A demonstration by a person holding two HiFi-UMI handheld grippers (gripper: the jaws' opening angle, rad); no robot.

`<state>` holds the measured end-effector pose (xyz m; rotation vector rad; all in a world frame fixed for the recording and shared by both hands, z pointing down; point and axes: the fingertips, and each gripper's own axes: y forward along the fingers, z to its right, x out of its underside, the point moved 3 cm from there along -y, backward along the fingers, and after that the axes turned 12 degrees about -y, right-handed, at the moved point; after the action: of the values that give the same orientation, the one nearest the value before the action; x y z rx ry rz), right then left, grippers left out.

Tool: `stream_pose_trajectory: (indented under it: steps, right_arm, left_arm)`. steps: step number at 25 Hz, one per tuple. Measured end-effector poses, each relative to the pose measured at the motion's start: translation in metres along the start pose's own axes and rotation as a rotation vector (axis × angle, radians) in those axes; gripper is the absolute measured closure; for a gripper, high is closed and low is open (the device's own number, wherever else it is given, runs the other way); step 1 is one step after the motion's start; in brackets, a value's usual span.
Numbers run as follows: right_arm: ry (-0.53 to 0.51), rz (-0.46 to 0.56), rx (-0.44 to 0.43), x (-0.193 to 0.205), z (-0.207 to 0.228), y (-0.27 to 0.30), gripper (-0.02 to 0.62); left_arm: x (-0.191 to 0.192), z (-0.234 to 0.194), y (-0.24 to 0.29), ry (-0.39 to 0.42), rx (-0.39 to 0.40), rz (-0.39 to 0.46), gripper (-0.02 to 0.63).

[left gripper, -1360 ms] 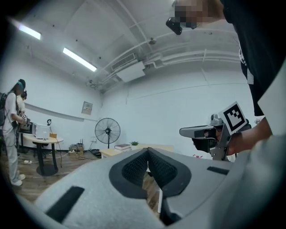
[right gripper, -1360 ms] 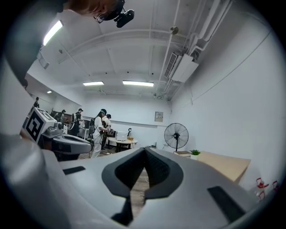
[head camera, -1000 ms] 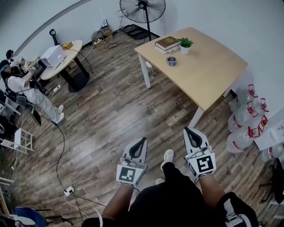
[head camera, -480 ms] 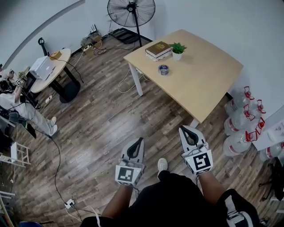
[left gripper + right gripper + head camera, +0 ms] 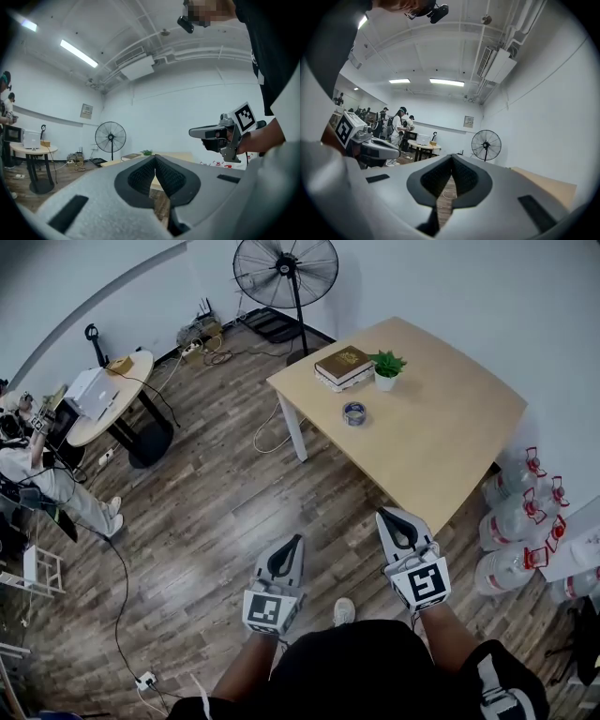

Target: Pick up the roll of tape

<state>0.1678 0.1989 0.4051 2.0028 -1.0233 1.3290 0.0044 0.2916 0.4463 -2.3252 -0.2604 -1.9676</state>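
Note:
A small roll of tape [image 5: 353, 413] lies flat on the light wooden table [image 5: 441, 427], near its left side, below a book [image 5: 343, 365] and a potted plant [image 5: 385, 367]. Both grippers hover over the wooden floor, well short of the table. My left gripper [image 5: 295, 542] is shut with nothing in it; its pads meet in the left gripper view [image 5: 154, 159]. My right gripper [image 5: 386, 516] is also shut and empty, close to the table's near corner; its pads touch in the right gripper view [image 5: 451, 160]. The tape is not visible in either gripper view.
A standing fan [image 5: 286, 268] is behind the table. Several water bottles [image 5: 525, 512] stand on the floor to the right. A round table [image 5: 108, 395] with a printer, people and floor cables [image 5: 122, 559] lie to the left.
The table and tape have come nearer and shifted slightly right in the head view as the person walks forward. Both grippers stay shut and keep their place in the view.

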Motion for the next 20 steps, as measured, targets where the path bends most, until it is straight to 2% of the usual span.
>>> stream_pose_trajectory:
  steps: [3,6,13,20]
  right_arm:
    - [0.003,0.002,-0.012,0.004,0.007,0.015,0.6]
    - [-0.037,0.01,-0.033,0.007,0.015,0.029,0.6]
    - [-0.074,0.014,-0.074,0.021,0.032,0.076,0.6]
    - [-0.055,-0.032,-0.038,0.033,0.063,0.152,0.6]
  left_arm:
    - [0.001,-0.01,0.014,0.001,-0.012,-0.011,0.601]
    - [0.001,-0.019,0.028,0.005,-0.015,-0.008,0.601]
    - [0.003,-0.05,0.077,0.001,0.009,-0.016,0.601]
    - [-0.018,-0.103,0.14,-0.021,0.029,-0.047,0.601]
